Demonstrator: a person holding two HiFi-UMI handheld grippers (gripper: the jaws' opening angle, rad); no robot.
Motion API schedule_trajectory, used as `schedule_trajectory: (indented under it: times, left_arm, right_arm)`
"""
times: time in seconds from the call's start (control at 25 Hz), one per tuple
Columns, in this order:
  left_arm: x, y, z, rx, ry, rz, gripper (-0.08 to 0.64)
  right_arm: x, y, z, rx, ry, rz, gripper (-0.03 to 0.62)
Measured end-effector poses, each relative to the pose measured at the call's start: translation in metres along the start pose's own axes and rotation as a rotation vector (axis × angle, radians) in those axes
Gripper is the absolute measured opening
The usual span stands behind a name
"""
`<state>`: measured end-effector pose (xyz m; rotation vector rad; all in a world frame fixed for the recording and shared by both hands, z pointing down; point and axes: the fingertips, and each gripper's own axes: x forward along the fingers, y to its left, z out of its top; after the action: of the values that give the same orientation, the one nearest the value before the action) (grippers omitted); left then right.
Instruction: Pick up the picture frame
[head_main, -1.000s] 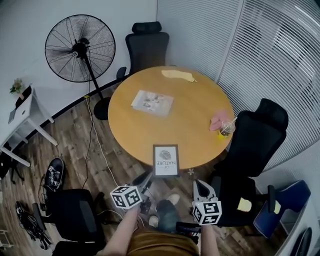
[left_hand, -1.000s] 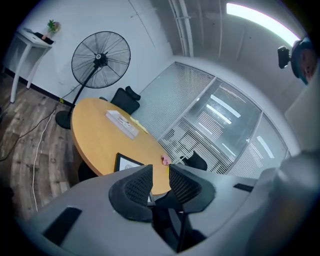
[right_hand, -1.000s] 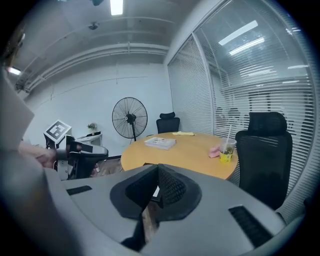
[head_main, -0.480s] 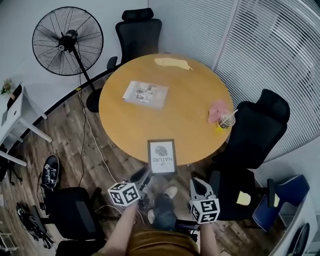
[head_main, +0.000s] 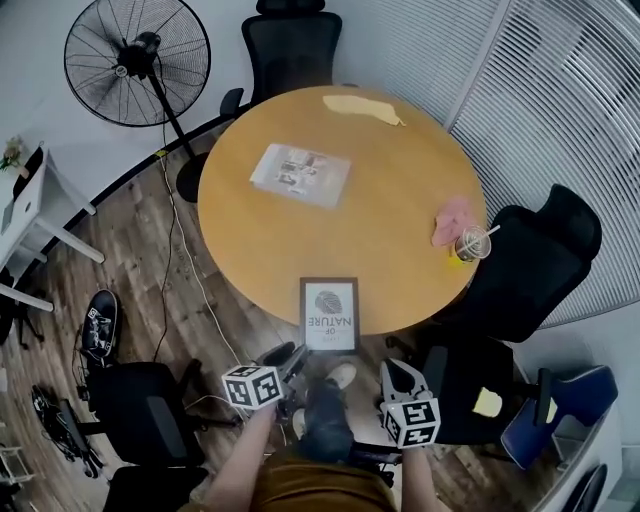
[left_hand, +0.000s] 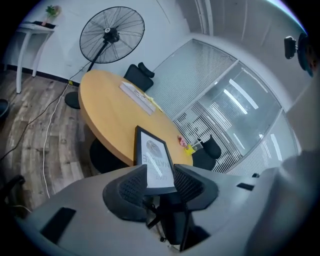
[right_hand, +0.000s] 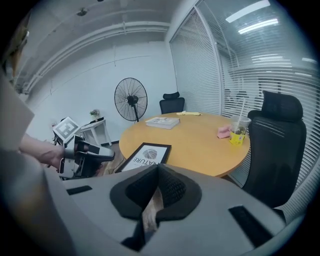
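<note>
My left tongs stand wide, having just been opening, aimed at the frame with nothing between the pads. My right tongs are pinched together, empty. Just beyond, the picture frame lies flat at the bench's near edge. Its end juts past the rim, which I judge handy for an edge grip.

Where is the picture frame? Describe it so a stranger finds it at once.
Start at the round wooden table. On its edge nearest the person lies the picture frame, flat. Unlike the magazine and drink cup farther off, it has a thin black border around a white print.
</note>
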<state>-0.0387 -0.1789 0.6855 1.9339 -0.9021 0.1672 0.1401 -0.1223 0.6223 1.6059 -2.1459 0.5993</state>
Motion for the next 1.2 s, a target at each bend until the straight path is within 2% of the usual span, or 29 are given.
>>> schedule_trajectory:
  times: [0.16, 0.28, 0.4, 0.48, 0.64, 1.0, 1.12, 1.2]
  left_arm:
    - [0.014, 0.024, -0.011, -0.033, 0.041, 0.056, 0.184]
    - [0.024, 0.033, -0.019, -0.081, 0.062, 0.062, 0.196]
    - [0.031, 0.040, -0.023, -0.060, 0.085, 0.077, 0.196]
    - [0.037, 0.043, -0.025, -0.059, 0.103, 0.074, 0.198]
    - [0.048, 0.044, -0.031, -0.105, 0.127, 0.049, 0.206]
    - [0.069, 0.039, -0.041, -0.404, 0.079, -0.108, 0.219]
    - [0.073, 0.039, -0.041, -0.496, 0.045, -0.146, 0.187]
    - [0.074, 0.037, -0.041, -0.522, 0.038, -0.167, 0.172]
  right_arm:
    - [0.017, -0.001, -0.006, 0.000, 0.039, 0.037, 0.013]
    - [0.028, -0.003, -0.011, 0.005, 0.067, 0.053, 0.013]
    - [0.043, -0.006, -0.017, 0.011, 0.094, 0.067, 0.012]
    - [0.053, -0.008, -0.019, 0.009, 0.107, 0.081, 0.012]
    - [0.065, -0.014, -0.019, 0.019, 0.121, 0.095, 0.014]
    - [0.071, -0.030, -0.035, 0.042, 0.165, 0.089, 0.013]
    - [0.072, -0.035, -0.038, 0.046, 0.171, 0.086, 0.012]
    - [0.073, -0.038, -0.038, 0.048, 0.173, 0.085, 0.012]
